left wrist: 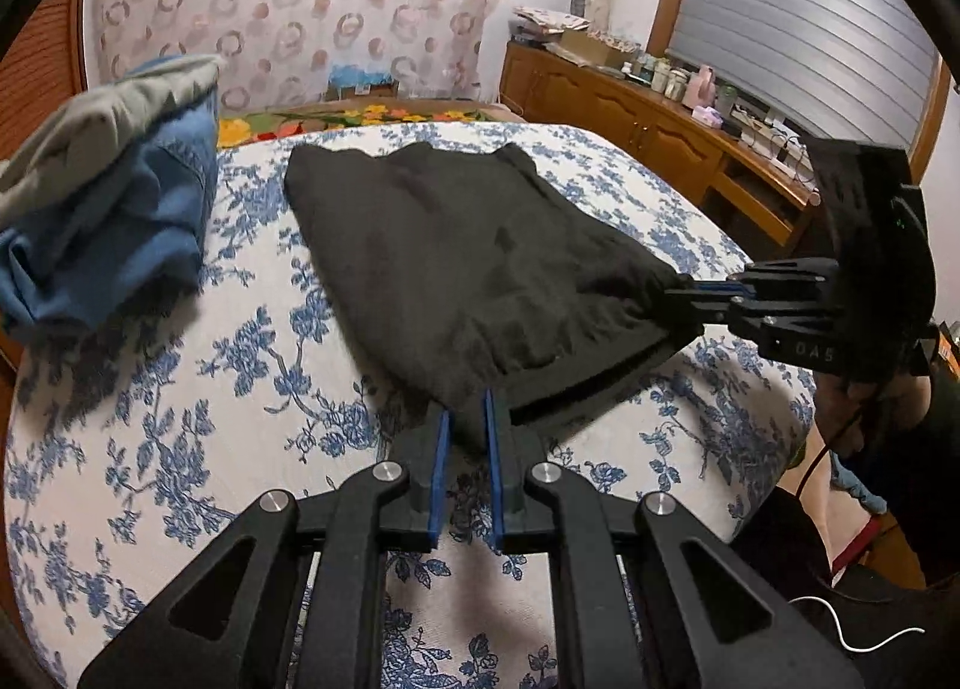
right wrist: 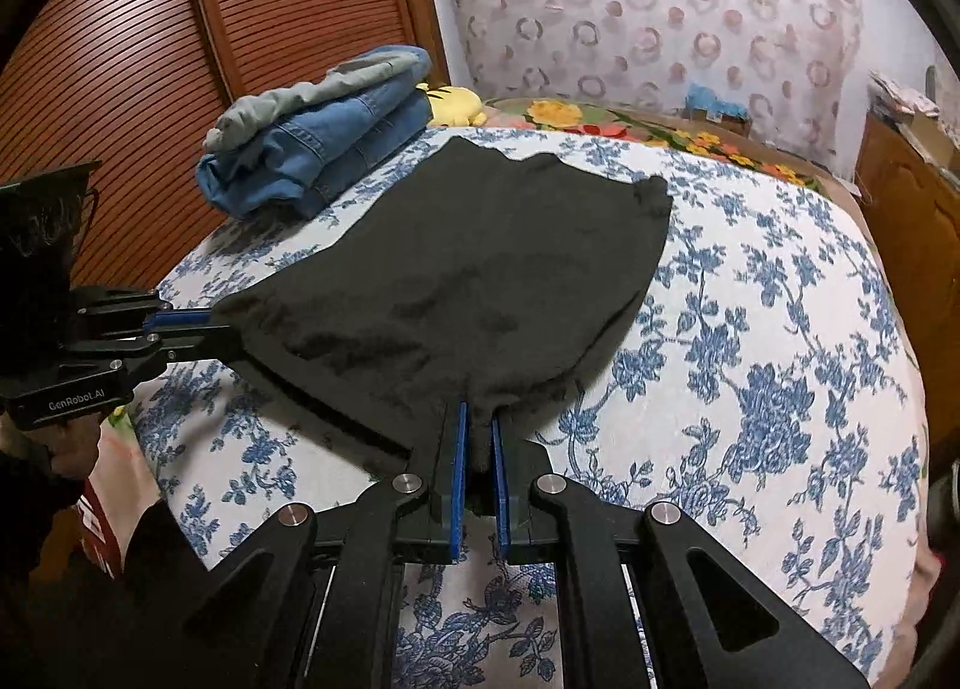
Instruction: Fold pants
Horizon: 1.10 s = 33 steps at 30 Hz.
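Observation:
Black pants (left wrist: 456, 257) (right wrist: 456, 269) lie folded on the blue-flowered bed cover (left wrist: 180, 389) (right wrist: 780, 329), their near edge lifted a little. My left gripper (left wrist: 468, 416) is shut on the near left corner of the fabric, which bunches between its blue pads. It also shows at the left of the right wrist view, the left gripper (right wrist: 216, 323) pinching that corner. My right gripper (right wrist: 478, 416) is shut on the near right corner; seen from the left wrist, the right gripper (left wrist: 681, 299) grips the cloth at the right.
Folded blue jeans with a grey garment on top (left wrist: 108, 197) (right wrist: 318, 143) sit on the bed's far left. A yellow plush toy (right wrist: 450, 104) lies behind them. A wooden cabinet (left wrist: 630, 119) with clutter stands right; a slatted wooden door (right wrist: 180, 29) left.

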### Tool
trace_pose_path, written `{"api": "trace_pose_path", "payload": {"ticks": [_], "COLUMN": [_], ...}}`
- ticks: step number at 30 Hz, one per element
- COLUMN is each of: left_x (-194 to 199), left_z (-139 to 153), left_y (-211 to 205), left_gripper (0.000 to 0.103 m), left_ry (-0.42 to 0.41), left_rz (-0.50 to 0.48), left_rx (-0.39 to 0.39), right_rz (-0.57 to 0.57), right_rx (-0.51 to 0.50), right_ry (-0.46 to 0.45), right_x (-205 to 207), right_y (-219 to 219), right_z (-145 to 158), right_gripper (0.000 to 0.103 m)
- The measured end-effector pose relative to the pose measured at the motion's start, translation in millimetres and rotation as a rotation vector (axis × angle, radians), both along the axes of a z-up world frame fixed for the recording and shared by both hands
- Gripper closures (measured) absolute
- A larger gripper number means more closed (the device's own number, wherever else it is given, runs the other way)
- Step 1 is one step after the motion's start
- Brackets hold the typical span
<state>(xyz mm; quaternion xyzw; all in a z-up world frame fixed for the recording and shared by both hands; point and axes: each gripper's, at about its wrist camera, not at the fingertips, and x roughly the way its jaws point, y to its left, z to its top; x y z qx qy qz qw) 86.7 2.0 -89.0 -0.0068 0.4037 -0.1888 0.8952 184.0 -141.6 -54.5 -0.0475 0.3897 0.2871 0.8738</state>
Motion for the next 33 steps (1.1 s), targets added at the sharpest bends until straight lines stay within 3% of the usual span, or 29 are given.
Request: {"api": "trace_pose_path", "payload": {"ticks": [10,19,22,33], "left_x": [3,-1,-7,-21], "left_z": [-19,-24,-20,8], "left_y": [-1,-1,-9,-14], "left_gripper": [0.088,0.086,0.091,0.092], "left_ry": [0.049,0.027,-0.001,-0.056], "left_rz": [0.044,0.056,0.032,0.003], "left_rx": [0.006,0.006,0.047,0.036], "right_rz": [-0.019,-0.021,-0.019,-0.02], "right_rx": [0.001,0.01,0.022,0.053], "right_ry": [0.015,0.011,0.011,-0.018], "right_x": [-3,-7,-8,-22], "right_y": [-2,-3,-4,-15], "right_z": [-15,-19,-18,4], "right_gripper": [0.096,0.096,0.096,0.096]}}
